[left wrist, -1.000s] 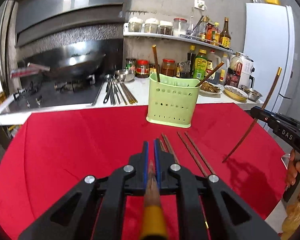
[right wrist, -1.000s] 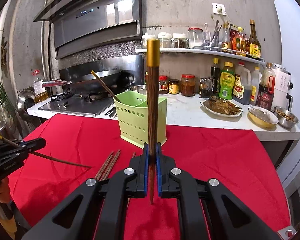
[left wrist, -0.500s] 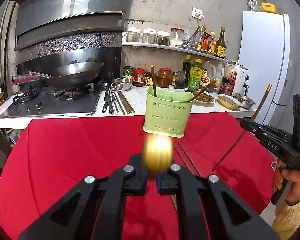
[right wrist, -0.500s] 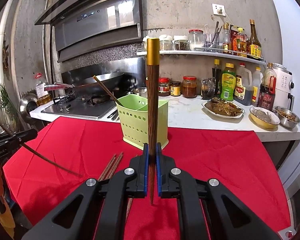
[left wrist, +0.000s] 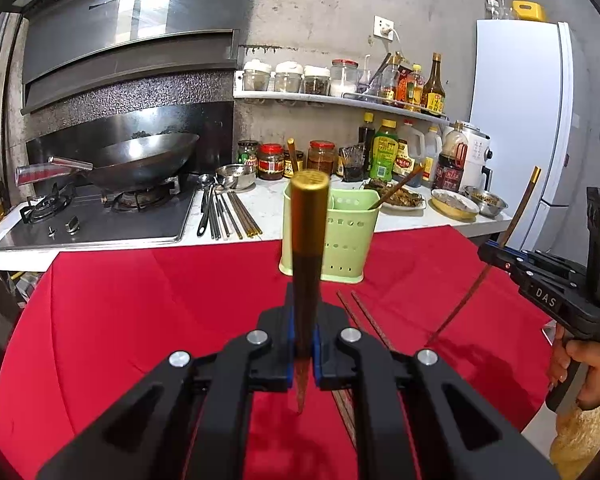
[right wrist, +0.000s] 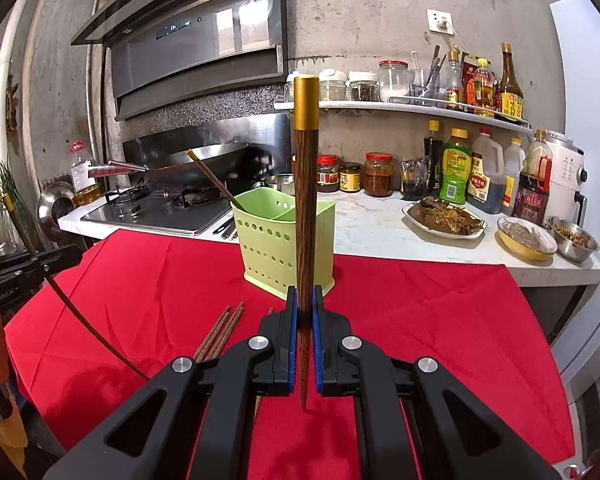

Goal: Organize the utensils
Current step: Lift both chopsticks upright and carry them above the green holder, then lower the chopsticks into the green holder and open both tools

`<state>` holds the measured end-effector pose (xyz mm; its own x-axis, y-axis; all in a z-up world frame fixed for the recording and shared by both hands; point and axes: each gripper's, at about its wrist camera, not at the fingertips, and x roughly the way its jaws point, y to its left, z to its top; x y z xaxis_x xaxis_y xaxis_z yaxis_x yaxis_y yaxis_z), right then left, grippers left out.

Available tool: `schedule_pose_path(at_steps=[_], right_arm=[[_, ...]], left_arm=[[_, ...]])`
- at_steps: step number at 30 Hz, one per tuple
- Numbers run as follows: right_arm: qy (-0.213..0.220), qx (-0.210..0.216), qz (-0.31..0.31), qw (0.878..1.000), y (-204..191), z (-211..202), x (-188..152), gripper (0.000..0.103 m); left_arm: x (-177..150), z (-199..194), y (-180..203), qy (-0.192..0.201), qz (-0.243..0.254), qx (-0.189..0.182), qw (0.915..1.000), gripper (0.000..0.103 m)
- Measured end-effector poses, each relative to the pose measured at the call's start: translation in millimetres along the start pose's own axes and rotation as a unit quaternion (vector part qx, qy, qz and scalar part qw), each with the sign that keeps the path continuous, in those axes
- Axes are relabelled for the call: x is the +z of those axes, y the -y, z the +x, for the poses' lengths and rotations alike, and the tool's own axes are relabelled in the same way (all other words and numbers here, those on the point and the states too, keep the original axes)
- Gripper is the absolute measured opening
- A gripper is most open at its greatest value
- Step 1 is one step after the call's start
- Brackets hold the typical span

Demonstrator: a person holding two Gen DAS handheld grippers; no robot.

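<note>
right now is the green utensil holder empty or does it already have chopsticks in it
Not empty. The green utensil holder stands upright on the red cloth with one chopstick leaning out at its left; the left wrist view shows a second chopstick.

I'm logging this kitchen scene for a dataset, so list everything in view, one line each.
Utensil caddy: one, pale green, on the red cloth.
Held chopsticks: two, brown with gold caps, one per gripper.
Caddy chopsticks: two, brown, leaning inside.
Loose chopsticks: several, brown, lying on the cloth.
Tablecloth: one, red.
Wok: one, dark, on the stove.
Counter utensils: a bundle beside the stove.
Jars and bottles: many, on shelf and counter.
Food dishes: several, on the counter.
Fridge: one, white.
Left gripper: black, jaws shut.
Right gripper: black, jaws shut.
</note>
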<state>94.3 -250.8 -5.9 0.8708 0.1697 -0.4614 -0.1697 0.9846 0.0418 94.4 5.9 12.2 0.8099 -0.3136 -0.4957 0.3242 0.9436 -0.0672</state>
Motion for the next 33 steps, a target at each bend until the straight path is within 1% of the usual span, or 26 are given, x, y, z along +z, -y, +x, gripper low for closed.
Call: schedule_pose_path(at_steps=[3, 7, 10, 15, 17, 19, 21, 24, 27, 30, 33], right_arm=[[0.009, -0.005, -0.004, 1.0, 1.8, -0.6, 10.3, 0.007], [0.036, -0.023, -0.011, 0.999, 8.3, 2.0, 39.9, 0.007], [0.061, -0.033, -0.012, 0.998, 16.2, 6.2, 70.6, 0.007], [0.106, -0.033, -0.02, 0.994, 20.2, 14.0, 124.9, 0.007], [0.116, -0.03, -0.023, 0.993, 19.3, 19.8, 141.5, 0.007], [0.125, -0.026, -0.027, 0.991, 18.3, 28.1, 154.0, 0.007], [0.128, -0.018, -0.027, 0.991, 17.5, 37.5, 161.0, 0.007], [0.118, -0.005, -0.026, 0.993, 16.7, 61.2, 164.5, 0.007], [0.092, 0.01, -0.019, 0.996, 18.1, 89.2, 157.4, 0.007], [0.057, 0.022, -0.014, 0.998, 20.4, 118.3, 143.6, 0.007], [0.035, 0.026, -0.01, 0.999, 19.0, 135.0, 133.3, 0.007]], left_arm=[[11.8, -0.5, -0.5, 0.013, 0.003, 0.003, 0.9999, 0.006], [40.6, 5.1, 2.3, 0.039, 0.008, 0.003, 0.9992, 0.006], [70.7, 9.9, 9.7, 0.068, 0.017, -0.002, 0.9975, 0.006], [129.7, 22.5, 21.4, 0.117, 0.022, -0.016, 0.9928, 0.006], [150.0, 34.5, 24.4, 0.124, 0.023, -0.018, 0.9918, 0.006], [166.4, 52.3, 25.9, 0.125, 0.02, -0.022, 0.9917, 0.006], [175.2, 67.8, 26.0, 0.123, 0.016, -0.027, 0.992, 0.006], [182.6, 100.4, 25.5, 0.111, 0.013, -0.029, 0.9933, 0.006], [179.1, 133.0, 20.8, 0.086, 0.009, -0.031, 0.9958, 0.006], [169.0, 155.6, 13.8, 0.064, 0.007, -0.028, 0.9975, 0.006], [162.3, 172.6, 7.3, 0.047, 0.001, -0.026, 0.9985, 0.006]])
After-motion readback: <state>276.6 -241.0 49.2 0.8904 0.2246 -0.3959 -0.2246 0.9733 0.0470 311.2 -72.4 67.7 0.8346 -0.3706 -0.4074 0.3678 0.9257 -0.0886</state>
